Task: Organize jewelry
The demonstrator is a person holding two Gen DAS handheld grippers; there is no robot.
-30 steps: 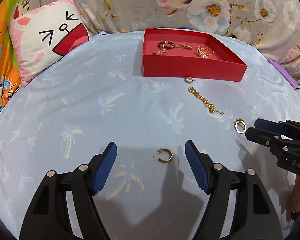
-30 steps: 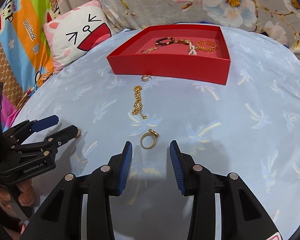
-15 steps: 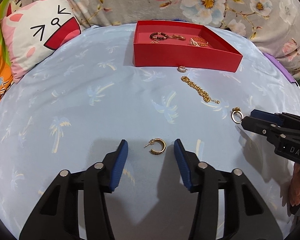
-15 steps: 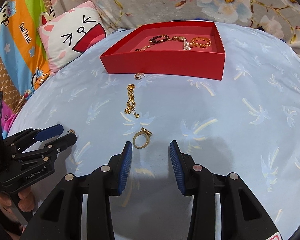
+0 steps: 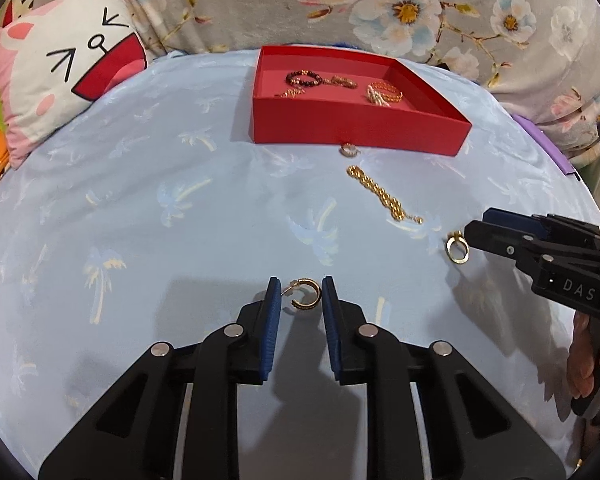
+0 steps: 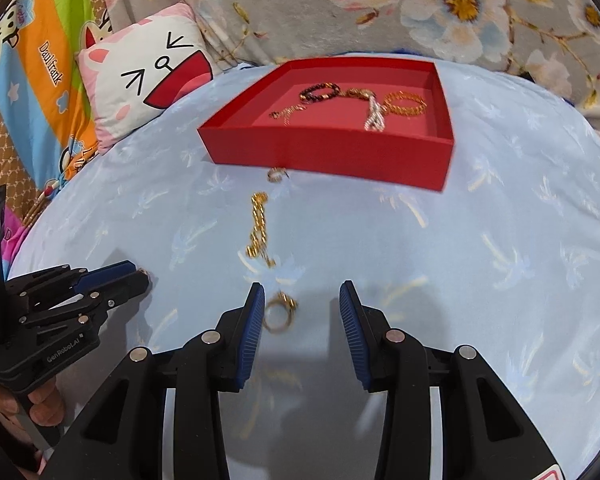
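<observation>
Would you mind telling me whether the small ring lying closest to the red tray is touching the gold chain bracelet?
Apart. The left wrist view shows bare blue cloth between the small ring and the near end of the gold chain bracelet.

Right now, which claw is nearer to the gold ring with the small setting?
Right. The right claw has the gold ring between its open fingers, beside the left pad. The left claw brackets the hoop earring farther left.
</observation>
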